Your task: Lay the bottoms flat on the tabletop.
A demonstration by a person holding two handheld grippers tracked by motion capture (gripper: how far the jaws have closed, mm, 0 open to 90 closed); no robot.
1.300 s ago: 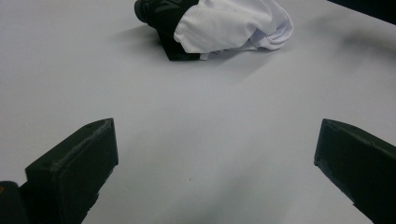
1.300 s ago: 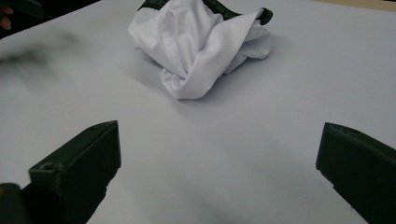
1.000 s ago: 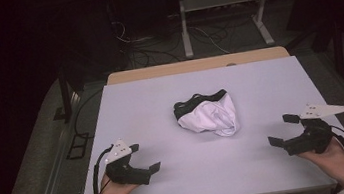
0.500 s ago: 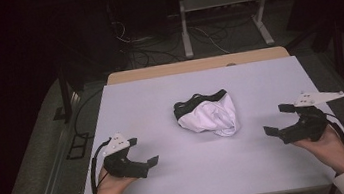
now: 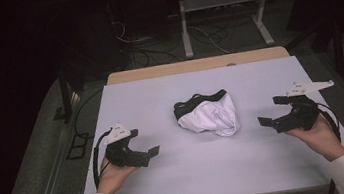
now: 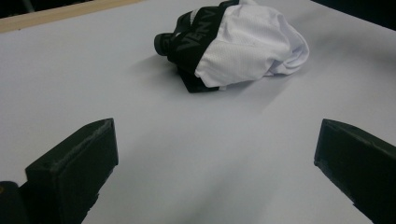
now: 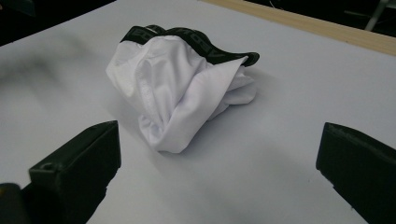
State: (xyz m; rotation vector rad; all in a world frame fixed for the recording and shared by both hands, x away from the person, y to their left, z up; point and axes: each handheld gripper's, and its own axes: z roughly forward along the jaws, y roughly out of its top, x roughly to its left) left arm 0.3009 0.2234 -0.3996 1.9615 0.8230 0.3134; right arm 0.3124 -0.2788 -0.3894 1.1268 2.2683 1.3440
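One crumpled pair of white underwear (image 5: 208,115) with a black waistband lay between and ahead of my two grippers. My left gripper (image 5: 143,142) and right gripper (image 5: 268,110) both stood released, jaws wide, bare white table (image 5: 149,95) around each, garment untouched.

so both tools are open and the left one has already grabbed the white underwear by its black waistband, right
Not quite: the left tool holds nothing. Both tools are open, but the white underwear with its black waistband lies untouched mid-table, apart from it and the right tool, as the high view shows.
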